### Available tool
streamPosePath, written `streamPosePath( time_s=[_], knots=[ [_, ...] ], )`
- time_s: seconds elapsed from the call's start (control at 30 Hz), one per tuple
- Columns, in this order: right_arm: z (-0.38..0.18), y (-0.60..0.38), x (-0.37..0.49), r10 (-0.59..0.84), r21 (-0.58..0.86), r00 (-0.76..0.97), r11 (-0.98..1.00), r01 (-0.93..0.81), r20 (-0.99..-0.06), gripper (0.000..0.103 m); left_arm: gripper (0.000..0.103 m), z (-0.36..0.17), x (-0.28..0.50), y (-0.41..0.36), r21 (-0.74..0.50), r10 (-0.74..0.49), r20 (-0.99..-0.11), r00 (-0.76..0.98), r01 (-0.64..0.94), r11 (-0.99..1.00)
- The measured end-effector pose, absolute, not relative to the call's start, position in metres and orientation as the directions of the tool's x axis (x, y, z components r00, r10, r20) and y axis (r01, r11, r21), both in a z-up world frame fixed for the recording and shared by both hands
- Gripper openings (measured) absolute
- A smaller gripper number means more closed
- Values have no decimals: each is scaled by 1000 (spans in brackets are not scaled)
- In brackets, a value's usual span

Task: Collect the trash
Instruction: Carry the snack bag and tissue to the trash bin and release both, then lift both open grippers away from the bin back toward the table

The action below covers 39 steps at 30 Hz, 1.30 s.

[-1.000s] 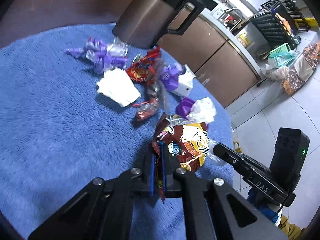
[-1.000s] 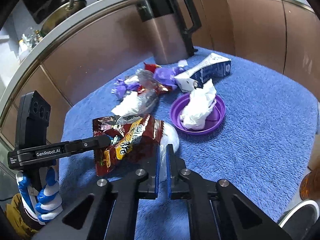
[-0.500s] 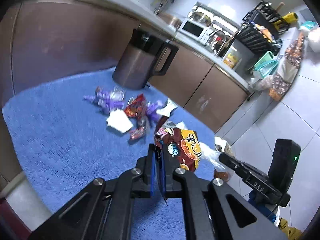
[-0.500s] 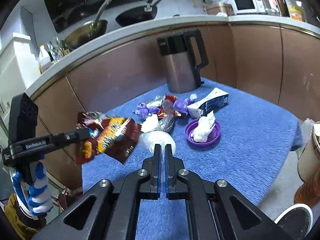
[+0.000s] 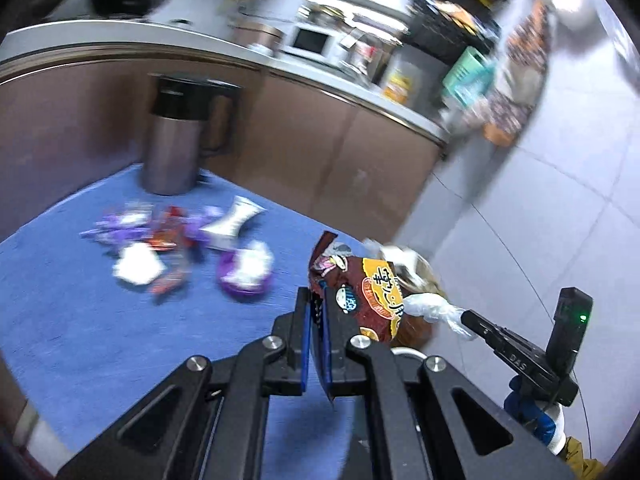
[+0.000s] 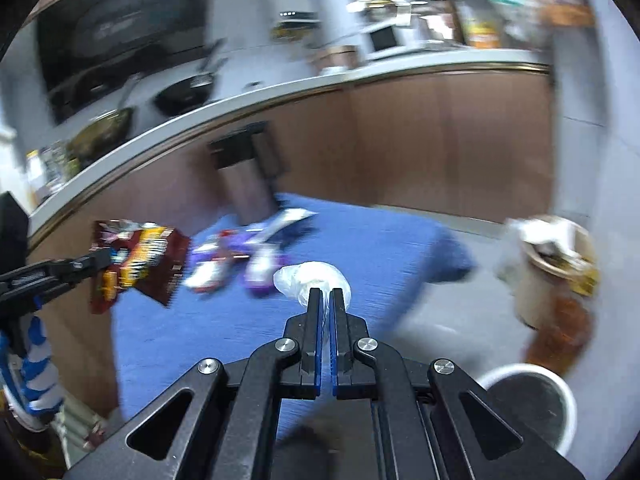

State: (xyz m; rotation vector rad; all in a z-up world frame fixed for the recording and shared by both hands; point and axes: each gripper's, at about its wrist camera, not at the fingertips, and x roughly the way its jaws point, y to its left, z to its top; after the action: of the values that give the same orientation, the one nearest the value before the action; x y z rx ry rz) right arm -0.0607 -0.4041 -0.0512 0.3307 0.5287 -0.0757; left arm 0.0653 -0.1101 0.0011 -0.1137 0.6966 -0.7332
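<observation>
Snack bag (image 5: 368, 296), brown and yellow, hangs from the left gripper (image 5: 316, 300); its upper left edge is pinched between the two blue-lined jaws, which stand nearly together, and the rest of the bag spreads to the right of them, clear of the blue cloth (image 5: 80, 320); in the right wrist view the same bag (image 6: 140, 264) is seen off to the left, in the air beyond the cloth's edge, nipped at its left side by the left gripper's tips (image 6: 100, 258). Clear plastic wad (image 6: 314, 278), crumpled and whitish, is clamped in the right gripper (image 6: 326, 300); the jaws are closed to a thin slit on its lower part, and the bulk of it bulges above and ahead of the tips; from the left wrist view the wad (image 5: 434, 306) juts leftward from the right gripper's tip (image 5: 470, 318), just beside the bag's right edge. Remaining litter (image 5: 160, 236), purple, red and white wrappers, lies on the cloth farther off, with a purple dish (image 5: 244, 278) holding white paper and a white carton (image 5: 234, 222) beside it; a steel jug (image 5: 180, 140) with a black lid stands behind them near the brown cabinets (image 5: 320, 140). Bin (image 6: 556, 264), already holding rubbish, stands on the grey floor to the right of the cloth; a white-rimmed pail (image 6: 532, 404) sits nearer, at lower right. Both views are blurred.
</observation>
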Motion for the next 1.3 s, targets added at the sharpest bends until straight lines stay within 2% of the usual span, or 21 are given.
streamPosePath(
  time_s=[0.23,0.5,0.67,0.7,0.73,0.8,0.97,1.17,1.23,1.3],
  knots=[
    [-116,-504,-105,-203,307,748,820,482,-631,3,4,-26,50,-245,-266,-684,-638,354,733,627],
    [-193,-569,-135,-264,304,609,680,667,-748,3,5,-81,21,-383,-184,-618,-759,202,845,502],
    [-219,-585,-139,-256,312,574,635,707,-778,8,9,-115,8,-441,-178,-578,-807,119,885,431],
    [-222,-587,-141,-260,312,567,624,717,-782,17,13,-121,5,-449,-189,-572,-814,98,887,421],
    [-224,-590,-142,-267,309,558,612,728,-786,29,19,-127,3,-456,-198,-565,-821,81,888,415],
    [-228,-596,-141,-281,300,546,600,742,-789,37,28,-135,0,-466,-197,-555,-828,76,889,415],
    [-229,-594,-145,-318,261,516,589,765,-795,42,37,-135,3,-460,-216,-570,-819,69,883,417],
    [-220,-589,-145,-342,253,520,589,768,-783,48,37,-105,9,-425,-227,-645,-749,153,855,466],
    [-214,-584,-143,-351,255,532,594,763,-771,55,37,-91,10,-409,-214,-670,-713,207,846,489],
    [-205,-578,-142,-363,257,546,603,756,-755,56,37,-77,9,-394,-192,-686,-681,256,842,504]
  ],
)
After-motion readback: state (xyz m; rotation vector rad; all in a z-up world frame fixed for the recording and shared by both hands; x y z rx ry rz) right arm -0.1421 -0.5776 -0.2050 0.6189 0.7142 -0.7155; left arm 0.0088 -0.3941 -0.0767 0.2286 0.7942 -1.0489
